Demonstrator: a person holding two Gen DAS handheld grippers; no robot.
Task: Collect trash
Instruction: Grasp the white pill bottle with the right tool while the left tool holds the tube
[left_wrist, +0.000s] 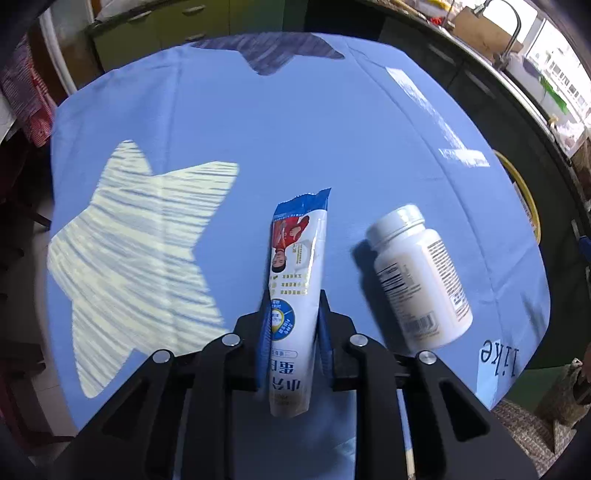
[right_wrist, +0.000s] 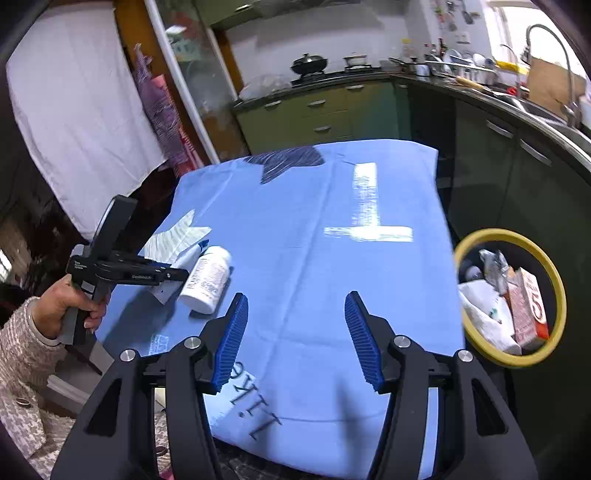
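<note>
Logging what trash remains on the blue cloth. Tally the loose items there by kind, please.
Snack wrapper, pinched in the left gripper: 1
White pill bottle, lying on its side: 1
Total: 2

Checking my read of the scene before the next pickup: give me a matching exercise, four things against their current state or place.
Things:
1. snack wrapper
2. white pill bottle
3. right claw
4. yellow-rimmed bin

States:
a. open, nothing between its pads
b. beside the table, trash inside
c. pinched in the left claw
d. lying on its side on the blue cloth

Pairs: 1-c, 2-d, 3-a, 4-b
</note>
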